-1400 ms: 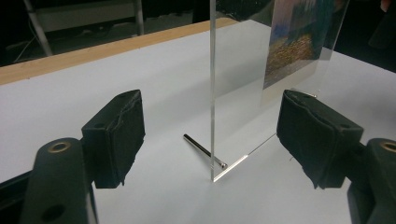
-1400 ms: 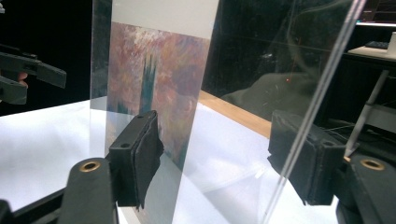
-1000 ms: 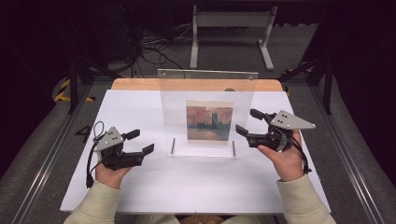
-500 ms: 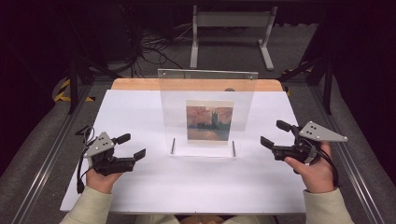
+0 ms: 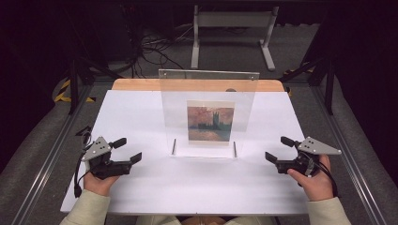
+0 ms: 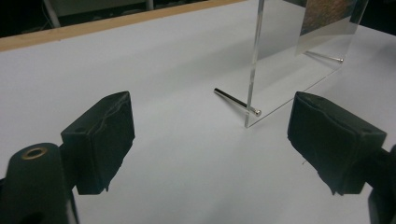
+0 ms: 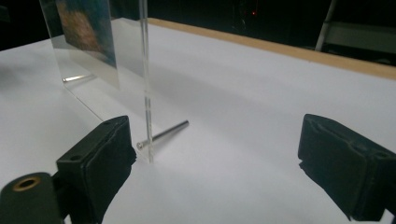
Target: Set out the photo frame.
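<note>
Both sets of fingers spread wide, empty: left gripper (image 5: 128,151) at 8 o'clock, right gripper (image 5: 280,149) at 4 o'clock of the acrylic frame (image 5: 208,93); pull back evenly, clear of its pins

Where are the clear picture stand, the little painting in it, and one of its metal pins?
clear stand (image 5: 173,98): high view, bare left pane.
painting (image 5: 210,123): high view, its middle.
metal pin (image 6: 231,99): left gripper view, mid-shaft.
</note>
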{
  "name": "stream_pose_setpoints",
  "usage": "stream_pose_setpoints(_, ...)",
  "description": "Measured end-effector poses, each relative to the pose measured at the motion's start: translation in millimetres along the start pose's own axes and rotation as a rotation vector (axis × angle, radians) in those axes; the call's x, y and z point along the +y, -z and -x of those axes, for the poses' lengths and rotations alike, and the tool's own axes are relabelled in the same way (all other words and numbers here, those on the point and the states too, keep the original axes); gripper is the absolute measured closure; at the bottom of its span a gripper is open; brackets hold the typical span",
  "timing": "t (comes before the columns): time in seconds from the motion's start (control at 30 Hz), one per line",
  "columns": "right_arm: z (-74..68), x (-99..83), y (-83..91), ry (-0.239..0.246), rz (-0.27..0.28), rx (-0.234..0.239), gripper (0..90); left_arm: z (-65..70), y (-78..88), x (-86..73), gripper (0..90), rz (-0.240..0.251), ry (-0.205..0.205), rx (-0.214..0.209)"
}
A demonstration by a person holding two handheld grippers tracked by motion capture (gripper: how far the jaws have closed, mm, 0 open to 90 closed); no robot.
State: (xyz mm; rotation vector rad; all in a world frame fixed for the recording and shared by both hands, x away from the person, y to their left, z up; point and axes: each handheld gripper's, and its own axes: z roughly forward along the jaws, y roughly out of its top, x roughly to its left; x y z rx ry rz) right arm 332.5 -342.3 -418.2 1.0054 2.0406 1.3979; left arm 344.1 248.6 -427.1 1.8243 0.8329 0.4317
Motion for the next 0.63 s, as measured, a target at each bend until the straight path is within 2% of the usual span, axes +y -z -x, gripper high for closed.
stream_pose_setpoints(0.1, 2.0, -10.8, -3.7, -0.004, -0.018, -0.006, 9.0, -1.3, -1.8, -2.3, 14.9, -0.002, -0.002, -0.001)
stream_pose_setpoints(0.13, 3.6, -21.0, -6.5, -0.009, -0.022, -0.008, 8.8, -2.7, -3.1, -4.5, 14.9, 0.007, 0.003, -0.007)
stream_pose_setpoints(0.3, 5.1, -32.5, -10.3, -0.032, -0.042, -0.008, 8.3, -4.3, -4.6, -7.3, 14.9, 0.020, 0.004, -0.009)
stream_pose_setpoints(0.63, 4.8, -31.3, -10.1, -0.030, -0.037, -0.010, 8.8, -3.6, -5.7, -7.4, 14.9, 0.019, -0.007, -0.012)
